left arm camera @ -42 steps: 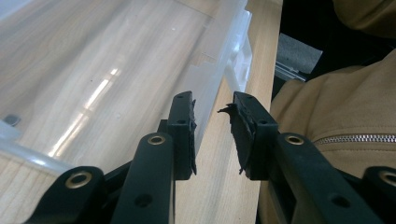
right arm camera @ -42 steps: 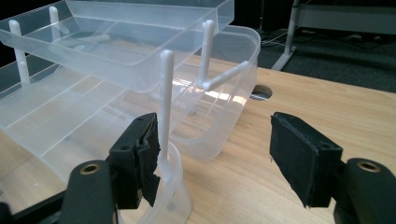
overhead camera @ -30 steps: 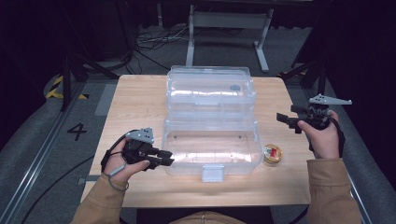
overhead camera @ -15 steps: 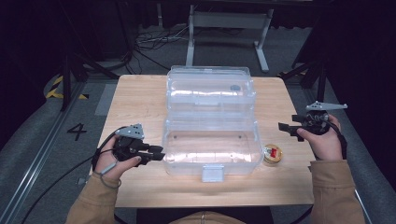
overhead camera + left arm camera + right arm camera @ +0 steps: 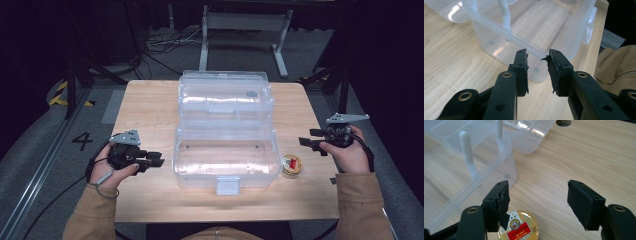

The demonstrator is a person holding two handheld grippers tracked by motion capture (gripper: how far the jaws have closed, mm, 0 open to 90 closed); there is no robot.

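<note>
We have the box (image 5: 226, 150) open and empty mid-counter (image 5: 150, 100), tin (image 5: 291, 165) untouched beside it, right gripper (image 5: 311, 141) just closing above it, left gripper (image 5: 154, 161) part-open, both empty.

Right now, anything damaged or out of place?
Yes: the pads on the left claw are torn, with ragged flaps along their inner edges. The right claw has one frayed pad too. Box and tin look fine.

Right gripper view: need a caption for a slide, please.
Open hand-held gripper poised over a small round tin beside a clear plastic box.
</note>
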